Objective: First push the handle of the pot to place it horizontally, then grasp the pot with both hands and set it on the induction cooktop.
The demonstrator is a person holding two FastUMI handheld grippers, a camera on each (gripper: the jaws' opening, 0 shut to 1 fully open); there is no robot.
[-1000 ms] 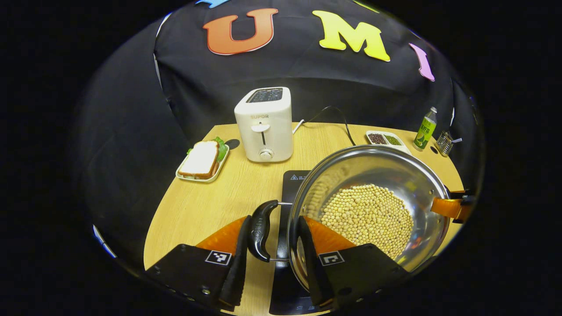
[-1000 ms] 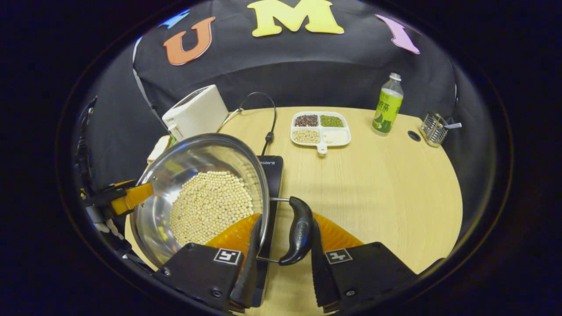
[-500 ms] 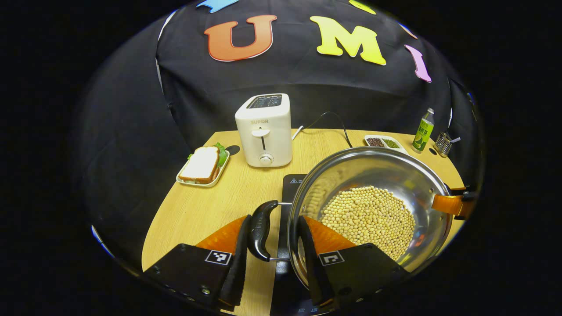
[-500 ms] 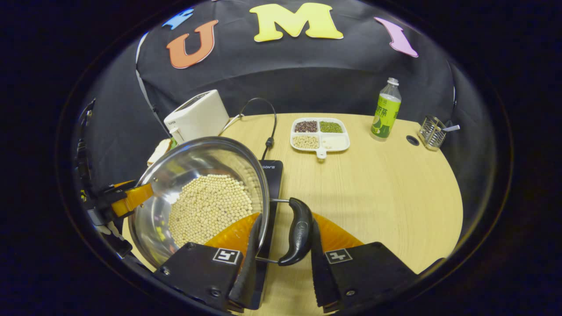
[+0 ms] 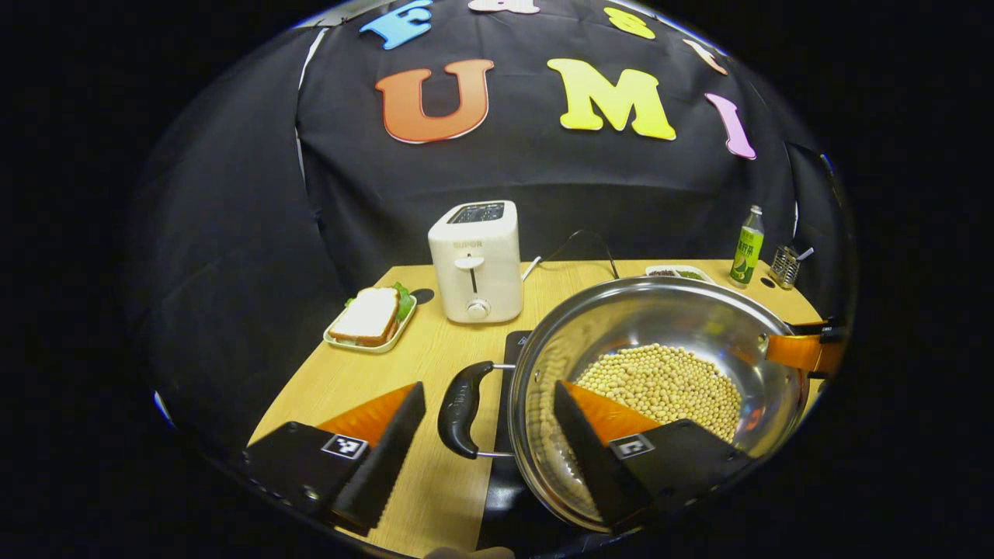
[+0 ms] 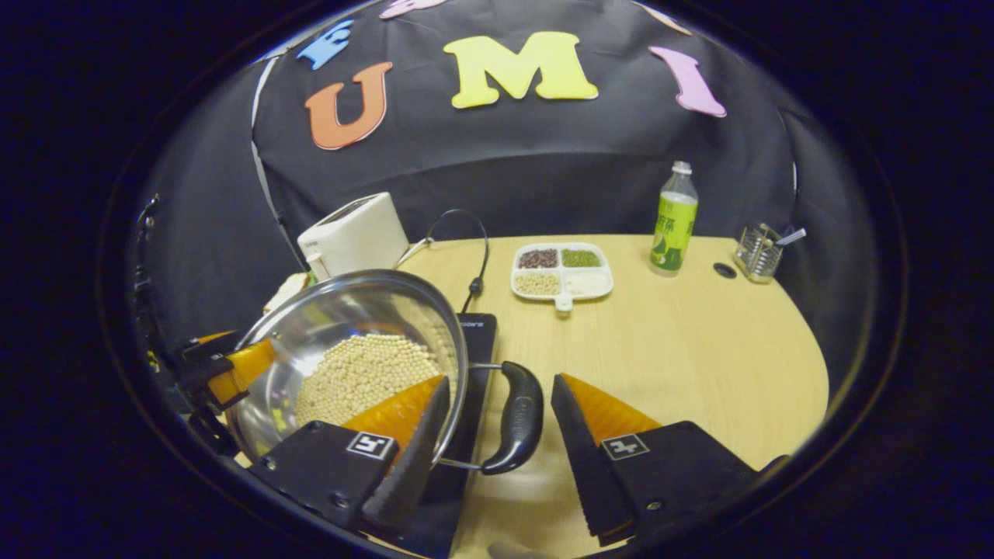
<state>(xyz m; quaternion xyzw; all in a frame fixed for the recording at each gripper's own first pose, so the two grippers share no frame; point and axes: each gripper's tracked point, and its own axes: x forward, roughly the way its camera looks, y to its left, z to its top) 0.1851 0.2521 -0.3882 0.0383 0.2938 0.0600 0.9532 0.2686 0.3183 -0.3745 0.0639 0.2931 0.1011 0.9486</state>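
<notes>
Both tongs wide: left tongs (image 5: 481,431) and right tongs (image 6: 497,427) straddle black side handles of bean-filled round steel pot (image 6: 311,326) on black induction cooktop (image 6: 475,341), centre of wooden bench (image 6: 699,365).

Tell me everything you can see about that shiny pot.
The pot is a wide, shallow vessel of polished metal, lidless, its bottom covered with pale round beans. A black loop handle on wire brackets sticks out level at each side. It sits on the black induction cooktop; both grippers' fingers stand spread, apart from the handles.

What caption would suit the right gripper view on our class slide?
Open right claw straddling the black side handle of a bean-filled round steel pot on the black induction cooktop.
</notes>
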